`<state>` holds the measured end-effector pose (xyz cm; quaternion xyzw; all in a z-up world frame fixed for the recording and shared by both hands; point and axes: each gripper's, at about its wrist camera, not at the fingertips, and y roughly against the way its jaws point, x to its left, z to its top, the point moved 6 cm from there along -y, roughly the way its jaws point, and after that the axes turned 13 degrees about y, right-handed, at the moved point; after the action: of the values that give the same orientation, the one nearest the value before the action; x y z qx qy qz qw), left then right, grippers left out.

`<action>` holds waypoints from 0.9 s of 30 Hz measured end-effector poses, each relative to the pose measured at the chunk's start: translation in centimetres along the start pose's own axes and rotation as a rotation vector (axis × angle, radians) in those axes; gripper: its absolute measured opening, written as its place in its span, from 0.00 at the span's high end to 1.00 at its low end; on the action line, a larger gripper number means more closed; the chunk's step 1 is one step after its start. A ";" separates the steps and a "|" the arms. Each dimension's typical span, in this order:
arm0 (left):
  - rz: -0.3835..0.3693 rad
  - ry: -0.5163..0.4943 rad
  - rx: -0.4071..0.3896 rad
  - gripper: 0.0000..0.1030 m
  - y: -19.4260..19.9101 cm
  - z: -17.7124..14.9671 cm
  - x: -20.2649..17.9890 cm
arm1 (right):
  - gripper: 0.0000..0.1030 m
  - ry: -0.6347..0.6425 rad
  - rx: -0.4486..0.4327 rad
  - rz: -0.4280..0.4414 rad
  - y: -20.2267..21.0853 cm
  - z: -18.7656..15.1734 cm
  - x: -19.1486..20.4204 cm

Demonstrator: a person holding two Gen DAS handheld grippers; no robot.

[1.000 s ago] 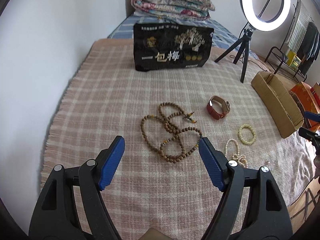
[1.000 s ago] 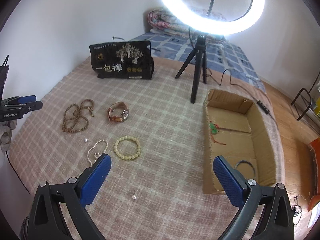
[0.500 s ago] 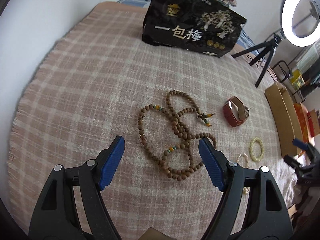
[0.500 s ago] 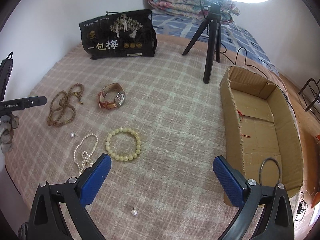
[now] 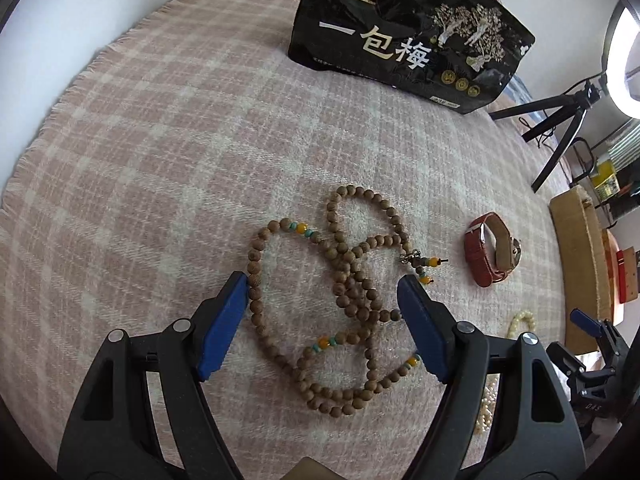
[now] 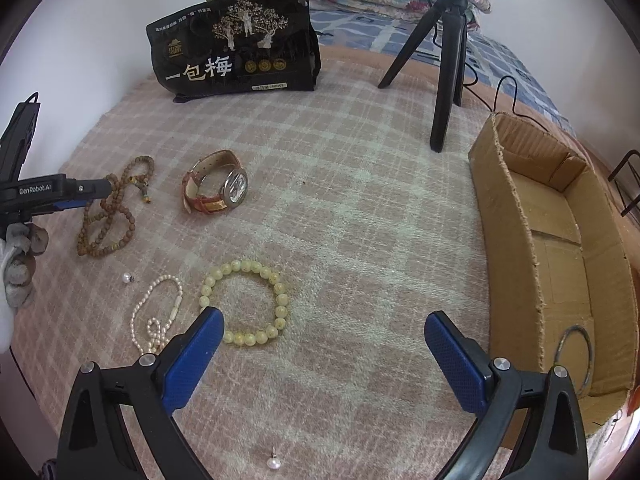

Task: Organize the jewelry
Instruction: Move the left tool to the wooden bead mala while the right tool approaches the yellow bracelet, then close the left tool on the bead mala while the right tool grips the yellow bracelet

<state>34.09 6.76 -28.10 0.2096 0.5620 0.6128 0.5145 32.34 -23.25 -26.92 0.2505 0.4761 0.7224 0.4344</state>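
A long brown wooden bead necklace [image 5: 344,292] lies tangled on the pink plaid blanket [image 5: 168,152]. My left gripper [image 5: 322,326] is open and straddles it just above, the blue pads on either side. The necklace also shows in the right wrist view [image 6: 108,216], with the left gripper [image 6: 86,196] over it. My right gripper [image 6: 322,354] is open and empty, low over the blanket beside a yellow bead bracelet [image 6: 244,302]. A red-strap watch [image 6: 216,192], a pearl strand [image 6: 154,316] and two loose pearl studs [image 6: 273,461] lie nearby.
An open cardboard box [image 6: 556,248] on the right holds a thin metal bangle [image 6: 576,356]. A black snack bag [image 6: 236,56] stands at the back. A ring light tripod [image 6: 444,60] stands behind the box. A wall runs along the left.
My left gripper has moved forward and down until its open pads flank the wooden bead necklace. My right gripper has lowered and moved closer to the yellow bracelet.
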 end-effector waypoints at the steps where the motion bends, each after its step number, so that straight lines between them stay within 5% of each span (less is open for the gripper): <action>1: 0.015 -0.013 -0.005 0.24 -0.1 -0.1 -0.3 | 0.07 -0.006 0.003 0.004 -0.3 0.1 0.0; 9: 0.133 -0.088 -0.038 0.24 -1.3 -1.0 -1.7 | 0.23 -0.013 0.020 0.039 -2.2 0.8 0.6; 15: 0.188 -0.134 -0.072 0.36 -2.3 -1.8 -3.2 | 0.32 0.045 0.045 0.010 -3.4 1.1 2.0; 21: 0.172 -0.100 -0.098 0.59 -1.7 -1.9 -2.9 | 0.55 0.102 0.051 0.004 -3.4 1.2 3.2; 25: 0.156 -0.083 -0.103 0.82 -1.3 -1.7 -2.7 | 0.72 0.122 0.043 0.019 -3.3 1.2 3.8; 27: 0.142 -0.074 -0.103 0.83 -1.0 -1.7 -2.4 | 0.77 0.129 0.039 0.018 -3.2 1.3 3.9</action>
<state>34.04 3.70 -28.73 0.2448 0.4942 0.6674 0.5004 32.61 -18.69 -29.51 0.2162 0.5146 0.7316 0.3914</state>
